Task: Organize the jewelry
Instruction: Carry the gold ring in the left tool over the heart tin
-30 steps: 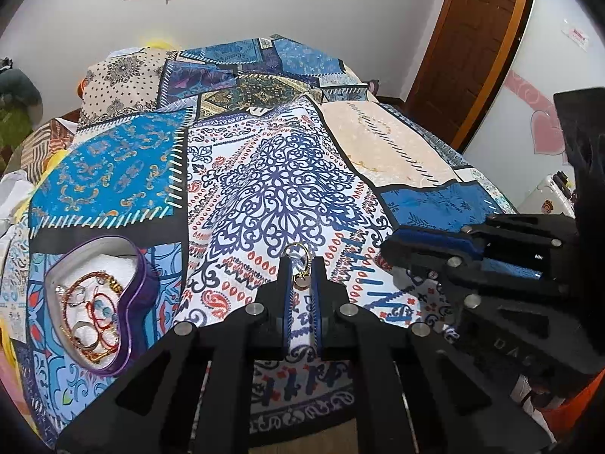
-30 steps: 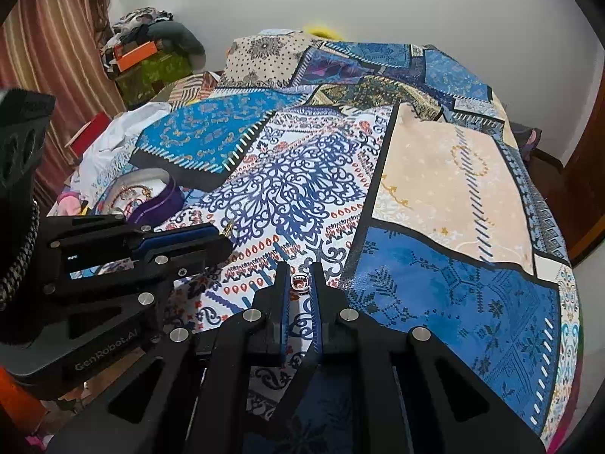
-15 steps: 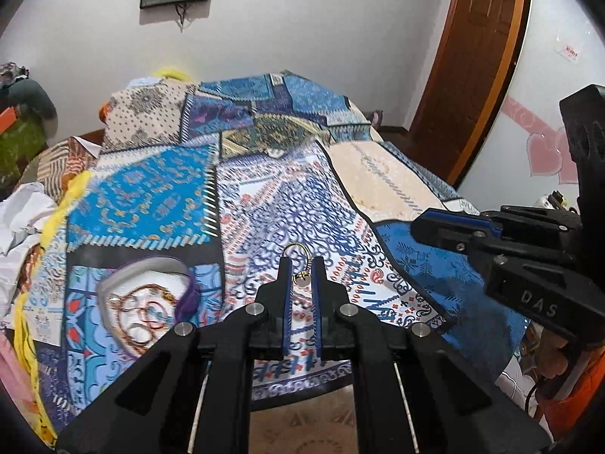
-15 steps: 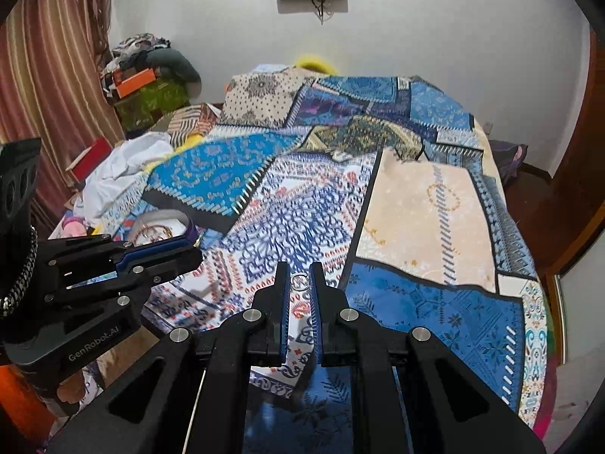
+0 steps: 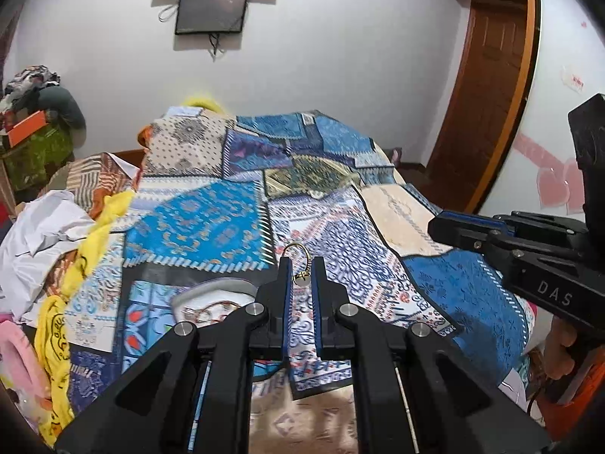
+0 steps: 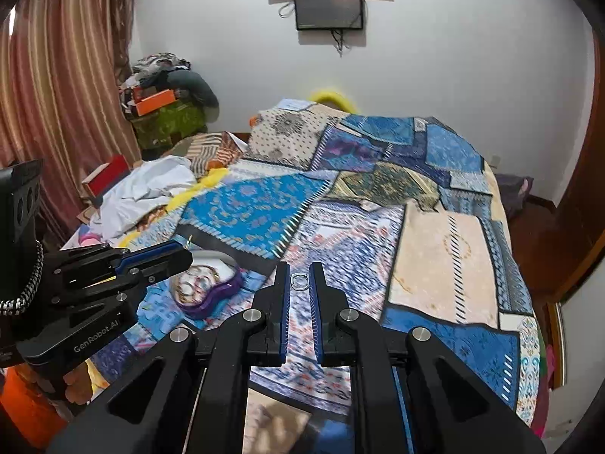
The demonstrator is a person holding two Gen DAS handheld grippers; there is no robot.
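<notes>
My left gripper [image 5: 301, 266] is shut on a gold earring [image 5: 300, 265] whose hoop sticks up past the fingertips; the same gripper [image 6: 181, 255] reaches in from the left in the right wrist view. My right gripper [image 6: 300, 276] is shut on a small silver ring [image 6: 300, 281]; it also shows in the left wrist view as the black gripper [image 5: 442, 223] at the right. Both hang above the patchwork bedspread [image 5: 340, 234]. A purple heart-shaped tin [image 6: 206, 283] holding several bangles lies on the bed at the near left, partly hidden behind my left fingers [image 5: 281, 283].
White and yellow cloths [image 5: 49, 234] are heaped along the bed's left side. Boxes and clothes [image 6: 162, 102] are stacked in the far left corner by a striped curtain [image 6: 56, 94]. A wooden door [image 5: 487, 87] stands at the right, a screen [image 6: 329, 7] on the back wall.
Both grippers have risen and drawn back from the bedspread, each still pinching its piece. The bed looks farther off, more wall shows, and the purple tin has slid behind my left fingers.
</notes>
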